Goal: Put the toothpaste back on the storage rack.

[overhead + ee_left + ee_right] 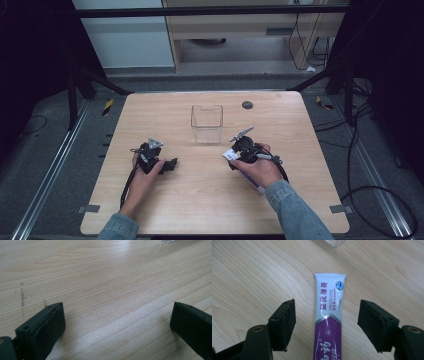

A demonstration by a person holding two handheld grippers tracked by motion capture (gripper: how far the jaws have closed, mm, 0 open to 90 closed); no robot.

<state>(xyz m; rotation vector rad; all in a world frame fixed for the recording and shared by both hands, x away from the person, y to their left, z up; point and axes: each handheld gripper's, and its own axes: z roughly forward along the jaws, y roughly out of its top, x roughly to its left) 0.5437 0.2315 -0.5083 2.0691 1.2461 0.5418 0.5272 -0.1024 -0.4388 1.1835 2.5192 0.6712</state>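
Right hand-held gripper [327, 325] over the toothpaste tube [328, 315]: I see the tube lying flat on the tabletop [249, 277], running lengthwise between the two jaws, with a clear gap to each pad, so nothing is clamped. The jaws stand partly open. The tube's purple lower half is cut off at the bottom edge of the right gripper view, and in the high view my right hand [257, 167] covers most of it; only the white crimped end [230, 154] and a short stretch near my wrist show. Ahead of this hand-held gripper stands a clear plastic container [206, 123], upright, with nothing visible inside; its transparent walls are hard to trace. Left hand-held gripper [117, 322]: jaws wide apart over bare tabletop, gripping nothing, well apart from the tube.
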